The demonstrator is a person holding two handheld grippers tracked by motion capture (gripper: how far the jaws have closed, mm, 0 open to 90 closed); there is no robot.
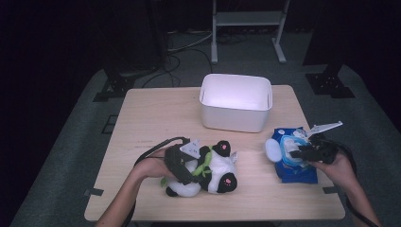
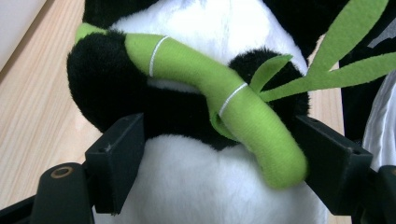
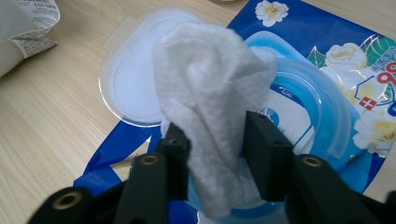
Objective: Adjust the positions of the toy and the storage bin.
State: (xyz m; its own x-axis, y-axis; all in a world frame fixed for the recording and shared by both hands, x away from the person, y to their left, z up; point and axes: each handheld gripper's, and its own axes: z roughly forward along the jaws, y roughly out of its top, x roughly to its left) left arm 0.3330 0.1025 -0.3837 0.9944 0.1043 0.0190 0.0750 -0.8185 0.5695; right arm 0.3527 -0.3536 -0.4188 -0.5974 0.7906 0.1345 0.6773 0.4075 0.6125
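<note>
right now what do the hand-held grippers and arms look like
Both are black. The left hand-held gripper carries a grey three-cornered plate and trails a black cable; the right hand-held gripper has the same plate. Each jaw is a blocky black pad with brass-ringed screw holes behind it. Forearms are bare.

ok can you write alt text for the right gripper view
A crumpled white wet wipe stands pinched between the right gripper's two black jaws, pulled up from the blue plastic opening of a blue flowered wipes pack. The pack's clear round flip lid lies open on the pale wooden table.
</note>
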